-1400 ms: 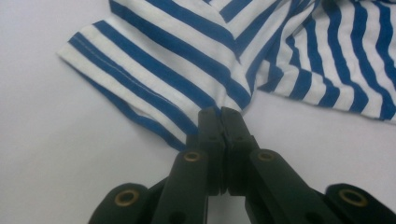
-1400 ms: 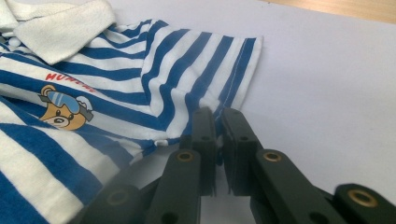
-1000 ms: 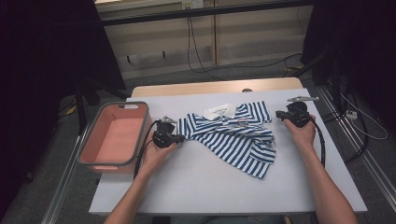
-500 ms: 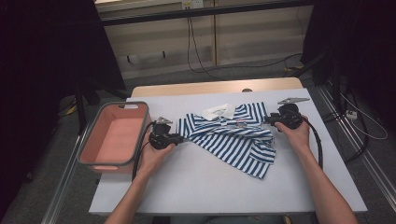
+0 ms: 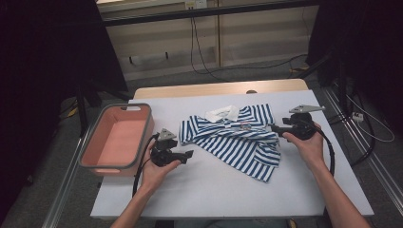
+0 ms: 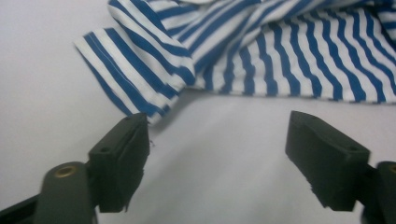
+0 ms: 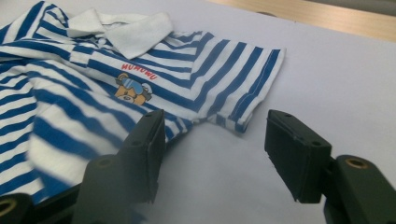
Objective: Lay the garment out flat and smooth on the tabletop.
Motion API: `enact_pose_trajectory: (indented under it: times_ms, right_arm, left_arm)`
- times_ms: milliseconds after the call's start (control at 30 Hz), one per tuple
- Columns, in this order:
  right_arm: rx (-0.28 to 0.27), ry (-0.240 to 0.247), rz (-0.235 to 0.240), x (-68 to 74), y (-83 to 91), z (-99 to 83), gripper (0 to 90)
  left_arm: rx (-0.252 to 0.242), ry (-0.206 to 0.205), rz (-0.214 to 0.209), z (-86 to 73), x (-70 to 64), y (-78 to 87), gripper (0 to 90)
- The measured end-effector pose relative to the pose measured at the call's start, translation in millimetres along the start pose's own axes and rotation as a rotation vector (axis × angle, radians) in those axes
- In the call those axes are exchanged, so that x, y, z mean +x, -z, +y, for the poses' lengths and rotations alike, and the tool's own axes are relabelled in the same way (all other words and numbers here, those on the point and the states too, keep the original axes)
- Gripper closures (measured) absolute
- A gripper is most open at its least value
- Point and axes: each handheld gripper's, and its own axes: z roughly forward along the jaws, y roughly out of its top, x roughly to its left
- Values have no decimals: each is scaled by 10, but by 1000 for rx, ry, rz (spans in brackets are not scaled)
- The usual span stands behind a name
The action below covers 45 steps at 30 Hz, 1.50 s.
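A small blue-and-white striped polo shirt [image 5: 235,137] with a white collar lies crumpled on the white table [image 5: 223,190]. My left gripper [image 5: 189,155] is open just left of the shirt, its jaws empty over bare table below one sleeve [image 6: 135,74]. My right gripper [image 5: 274,128] is open at the shirt's right edge, beside the other sleeve [image 7: 247,79]. In the right gripper view the shirt [image 7: 93,88] shows a bear print and red lettering. Neither gripper holds cloth.
A salmon-pink bin [image 5: 118,140] stands empty at the table's left edge, close to my left hand. A wooden strip [image 5: 218,89] runs along the table's far edge. Cables [image 5: 204,52] lie on the floor beyond.
My left gripper has drawn back toward me, away from the shirt's left sleeve. My right gripper has shifted a little left toward the shirt's right edge.
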Motion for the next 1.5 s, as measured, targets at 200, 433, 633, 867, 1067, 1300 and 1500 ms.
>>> enact_pose_trajectory:
  times_ms: [200,433,633,867,1067,1300,1500]
  right_arm:
    - [-19,0,16,76,181,-116,377]
    - [-50,-4,30,129,430,-274,409]
    - [-21,19,51,283,528,-455,423]
    - [-14,50,77,494,592,-501,438]
    - [1,97,138,631,577,-545,478]
    - [54,190,202,871,458,-569,539]
    - [69,194,186,857,402,-555,597]
  left_arm:
    - [21,-25,-9,-148,-137,59,150]
    - [8,-33,-17,-223,-209,133,134]
    - [17,-60,-29,-234,-291,100,138]
    - [20,-78,-38,-242,-336,70,140]
    - [21,-89,-39,-244,-363,53,136]
    - [32,-95,-44,-252,-395,14,135]
    - [0,-98,-64,-187,-469,-30,135]
